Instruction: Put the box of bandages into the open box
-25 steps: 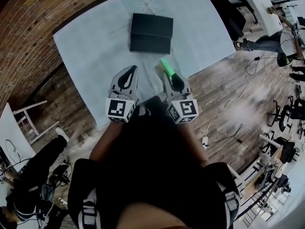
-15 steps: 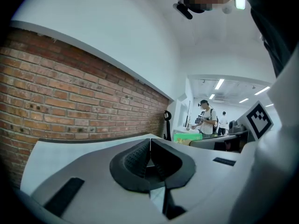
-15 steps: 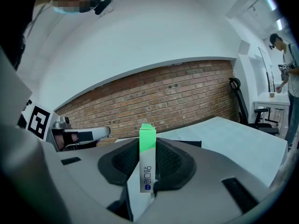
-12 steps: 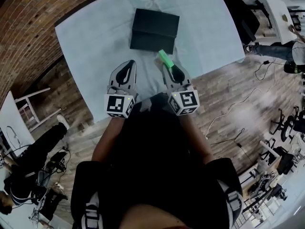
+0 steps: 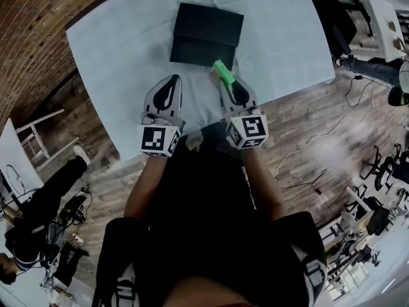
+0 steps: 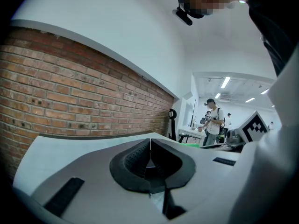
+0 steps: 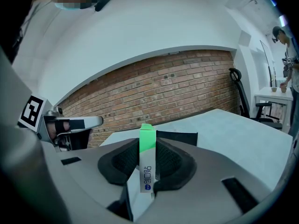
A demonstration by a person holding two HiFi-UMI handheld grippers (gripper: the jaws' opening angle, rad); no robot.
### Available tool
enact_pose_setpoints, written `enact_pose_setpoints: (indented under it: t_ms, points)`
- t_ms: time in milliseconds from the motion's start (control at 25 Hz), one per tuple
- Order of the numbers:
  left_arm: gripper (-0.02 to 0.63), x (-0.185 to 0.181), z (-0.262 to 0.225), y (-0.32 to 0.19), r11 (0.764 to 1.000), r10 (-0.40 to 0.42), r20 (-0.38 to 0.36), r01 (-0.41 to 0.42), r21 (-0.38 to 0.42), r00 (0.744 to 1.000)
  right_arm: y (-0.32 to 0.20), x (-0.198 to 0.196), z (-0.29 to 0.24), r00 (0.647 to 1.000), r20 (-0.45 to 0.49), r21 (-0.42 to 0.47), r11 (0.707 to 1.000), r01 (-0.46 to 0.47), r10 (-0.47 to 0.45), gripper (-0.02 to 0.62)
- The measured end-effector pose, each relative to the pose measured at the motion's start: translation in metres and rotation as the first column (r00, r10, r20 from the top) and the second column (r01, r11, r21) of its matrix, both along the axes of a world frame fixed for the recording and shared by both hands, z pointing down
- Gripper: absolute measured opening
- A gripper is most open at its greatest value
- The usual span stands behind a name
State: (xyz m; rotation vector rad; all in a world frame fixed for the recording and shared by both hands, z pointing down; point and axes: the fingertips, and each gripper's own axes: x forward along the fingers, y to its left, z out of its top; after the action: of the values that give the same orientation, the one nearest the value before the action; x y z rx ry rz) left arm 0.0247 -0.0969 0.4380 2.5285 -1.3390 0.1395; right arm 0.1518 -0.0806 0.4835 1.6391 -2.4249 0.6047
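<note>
1. The right gripper (image 5: 227, 84) is clamped on the box of bandages (image 5: 221, 71). Its pads press the two broad faces, and the slim box stands on edge between them.
2. In the right gripper view the box pokes out past the fingertips. The green end points far, and the white printed end sits back in the throat of the jaws.
3. The box of bandages is up in the air over the desk (image 5: 115, 50). Its green tip is right at the near edge of the open box (image 5: 208, 34), toward that box's right corner. I cannot tell whether the two touch.
4. The open box is black and lies flat on the pale blue desk top, far of both grippers and about in the middle.
5. The left gripper (image 5: 171, 82) has its jaws together. In its own view the pads meet in one straight line with nothing between them.
6. The left gripper sits just left of the right one, with a gap between them. Its tips point far, toward the left half of the open box, but stop short of it.
7. Each gripper carries its marker cube at the near end, close to the person's body.
8. A brick wall (image 6: 70, 92) runs along the far left of the desk, and a wooden floor (image 5: 307, 126) spreads out to the right.
9. Far off in the left gripper view, a person (image 6: 214, 121) stands under ceiling lights.
</note>
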Motion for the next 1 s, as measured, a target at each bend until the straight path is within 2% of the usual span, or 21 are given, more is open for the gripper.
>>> enact_pose_setpoints:
  t_ms: [440, 720, 1000]
  points:
    - [0.032, 0.003, 0.022, -0.021, 0.999, -0.035, -0.012, 0.035, -0.027, 0.999, -0.025, 0.006, 0.042, 0.999, -0.036, -0.037, 0.999, 0.037, -0.039, 0.109]
    - [0.032, 0.005, 0.033, -0.020, 0.999, -0.026, -0.010, 0.026, -0.042, 1.000, -0.039, 0.005, 0.056, 0.997, -0.056, -0.039, 0.998, 0.049, -0.051, 0.109]
    - [0.032, 0.010, 0.038, -0.023, 0.998, -0.018, -0.017, 0.017, -0.054, 1.000, -0.050, 0.005, 0.069, 0.986, -0.149, -0.040, 0.997, 0.072, -0.077, 0.109]
